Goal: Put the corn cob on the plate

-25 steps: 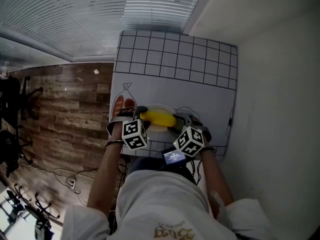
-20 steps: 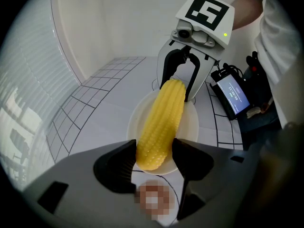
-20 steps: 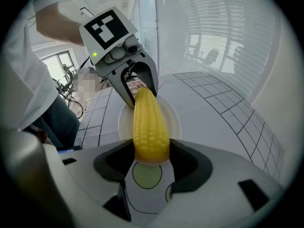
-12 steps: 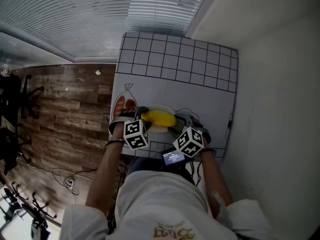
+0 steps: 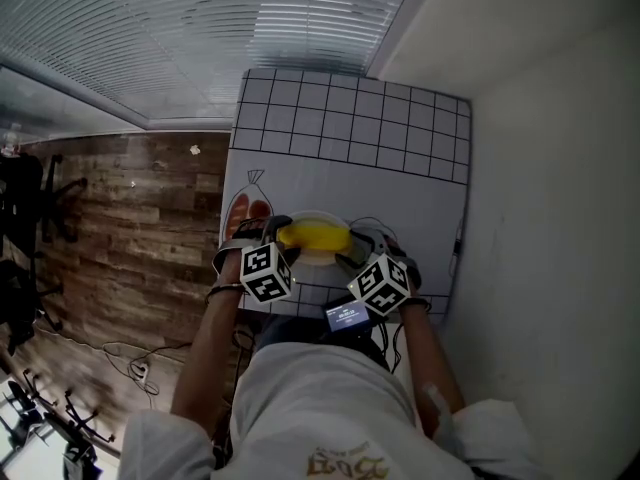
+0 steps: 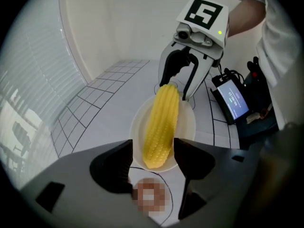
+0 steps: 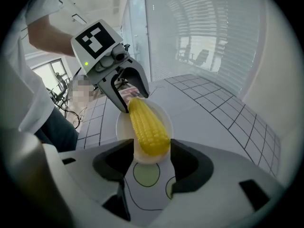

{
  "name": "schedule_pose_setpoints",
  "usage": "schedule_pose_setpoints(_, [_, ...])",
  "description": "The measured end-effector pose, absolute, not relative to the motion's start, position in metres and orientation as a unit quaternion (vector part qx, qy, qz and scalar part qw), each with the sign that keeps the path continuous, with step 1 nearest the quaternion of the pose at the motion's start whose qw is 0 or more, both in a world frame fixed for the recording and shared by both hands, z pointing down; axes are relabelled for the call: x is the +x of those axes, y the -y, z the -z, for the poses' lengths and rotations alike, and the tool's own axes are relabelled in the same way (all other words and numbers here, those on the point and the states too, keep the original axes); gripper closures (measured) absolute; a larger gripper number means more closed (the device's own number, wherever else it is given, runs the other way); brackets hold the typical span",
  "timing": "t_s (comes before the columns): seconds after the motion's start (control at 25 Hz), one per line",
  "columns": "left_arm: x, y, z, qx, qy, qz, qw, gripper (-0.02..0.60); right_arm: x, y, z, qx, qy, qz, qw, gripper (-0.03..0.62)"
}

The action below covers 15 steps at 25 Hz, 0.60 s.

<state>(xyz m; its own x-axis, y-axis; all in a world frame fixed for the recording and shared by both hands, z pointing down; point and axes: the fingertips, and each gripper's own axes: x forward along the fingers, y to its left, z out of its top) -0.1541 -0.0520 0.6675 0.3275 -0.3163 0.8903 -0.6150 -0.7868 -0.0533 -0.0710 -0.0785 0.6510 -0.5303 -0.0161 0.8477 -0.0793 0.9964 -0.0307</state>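
Closest to us, at 6 o'clock from the plate [image 5: 322,258], a small lit screen [image 5: 347,315] sits by the table's near edge, out of the working area. Just past it, the left gripper [image 5: 272,230] is at roughly 8 o'clock of the plate and the right gripper [image 5: 358,244] at roughly 4, each angled down at one end of the corn cob [image 5: 314,236]. We'd guess the two-ended hold was there to stop a round cob rolling. The cob now lies lengthwise across the middle of the plate, 9 to 3, resting on it. Both sets of tongs have just been opening and stand wide, a cob end between each pair, nothing pinched, though we can't rule out a pad brushing it. So it looks like we're letting go. Beyond, toward 12, the gridded table [image 5: 350,138] runs on.
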Motion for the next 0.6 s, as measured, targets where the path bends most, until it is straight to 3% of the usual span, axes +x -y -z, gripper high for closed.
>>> schedule_pose_setpoints(0.4, [-0.160,0.064,-0.621,0.803,0.402,-0.409,0.161,0.318,-0.057,0.094,-0.625,0.112,0.891,-0.061,0.435,0.350])
schedule_pose_setpoints(0.44, [-0.160,0.064,-0.615,0.804,0.413,-0.400,0.155,0.335,-0.055,0.095,-0.621,0.121,0.893,-0.061,0.429,0.356])
schedule_pose_setpoints(0.6, [-0.163,0.066,-0.587,0.795,0.478,-0.347,0.142,0.503,-0.049,0.098,-0.605,0.163,0.898,-0.068,0.402,0.403])
